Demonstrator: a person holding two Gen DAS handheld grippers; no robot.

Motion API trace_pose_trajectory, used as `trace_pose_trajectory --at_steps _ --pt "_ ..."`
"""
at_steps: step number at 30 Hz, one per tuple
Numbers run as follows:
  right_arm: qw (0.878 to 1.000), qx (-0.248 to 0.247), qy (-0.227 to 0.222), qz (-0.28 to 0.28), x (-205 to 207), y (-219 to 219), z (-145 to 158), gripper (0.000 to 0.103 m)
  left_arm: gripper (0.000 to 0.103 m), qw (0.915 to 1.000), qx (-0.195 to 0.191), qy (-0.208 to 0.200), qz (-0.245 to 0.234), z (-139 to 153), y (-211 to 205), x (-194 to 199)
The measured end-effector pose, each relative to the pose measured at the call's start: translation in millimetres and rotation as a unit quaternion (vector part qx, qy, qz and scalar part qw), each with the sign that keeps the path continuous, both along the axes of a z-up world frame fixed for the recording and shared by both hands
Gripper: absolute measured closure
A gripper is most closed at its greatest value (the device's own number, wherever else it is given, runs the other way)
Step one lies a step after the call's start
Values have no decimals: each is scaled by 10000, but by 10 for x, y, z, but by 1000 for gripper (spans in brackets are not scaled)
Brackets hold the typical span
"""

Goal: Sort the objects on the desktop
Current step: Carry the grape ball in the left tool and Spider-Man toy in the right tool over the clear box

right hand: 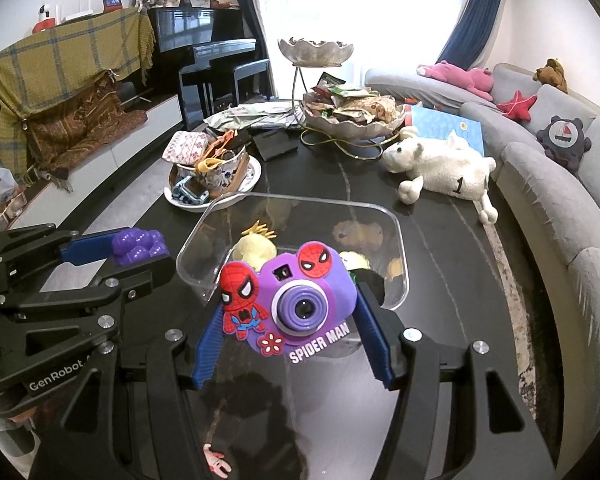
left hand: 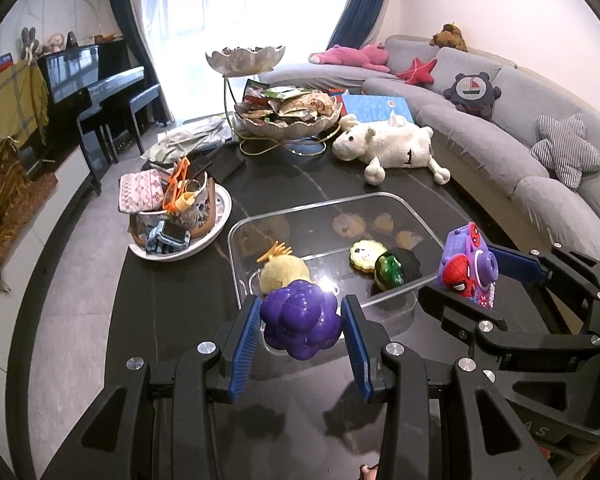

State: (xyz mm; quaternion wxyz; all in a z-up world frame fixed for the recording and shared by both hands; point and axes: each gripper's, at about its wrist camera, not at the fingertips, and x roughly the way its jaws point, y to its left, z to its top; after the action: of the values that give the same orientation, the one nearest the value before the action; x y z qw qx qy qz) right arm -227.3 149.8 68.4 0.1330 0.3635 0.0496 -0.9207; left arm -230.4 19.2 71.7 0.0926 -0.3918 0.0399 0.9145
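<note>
Left gripper (left hand: 302, 320) clamped on knobbly purple plastic grape toy (left hand: 300, 320), at near edge of clear rectangular plastic bin (left hand: 396, 208). Right gripper (right hand: 290, 312) clutching purple Spider-Man toy camera (right hand: 296, 300) alongside. Inside bin: yellow plush chick (left hand: 282, 272), green toy (left hand: 389, 270).

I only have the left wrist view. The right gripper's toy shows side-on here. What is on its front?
Observer: In the right wrist view the purple toy camera faces the lens: round lens ring, two Spider-Man figures, a flower, and the words SPIDER MAN.
Operator: Is the right gripper properly on it?
Observer: Both blue fingers press its sides, and it hangs just short of the clear tray's near edge.
Operator: Anything on the table under that gripper?
Observer: A small pink and white toy figure lies on the dark table, near the bottom of the right view.
</note>
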Motion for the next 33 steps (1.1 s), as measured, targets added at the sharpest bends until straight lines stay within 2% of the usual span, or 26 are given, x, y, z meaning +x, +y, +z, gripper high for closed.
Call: trace_pose_trajectory --at_steps 17,33 --pt "9999 96 55 23 -402 32 56 46 66 10000 -36 -3 -37 37 63 -413" --pt "9997 206 -120 53 -875 48 -50 46 66 9998 -77 -200 -30 -97 119 -878"
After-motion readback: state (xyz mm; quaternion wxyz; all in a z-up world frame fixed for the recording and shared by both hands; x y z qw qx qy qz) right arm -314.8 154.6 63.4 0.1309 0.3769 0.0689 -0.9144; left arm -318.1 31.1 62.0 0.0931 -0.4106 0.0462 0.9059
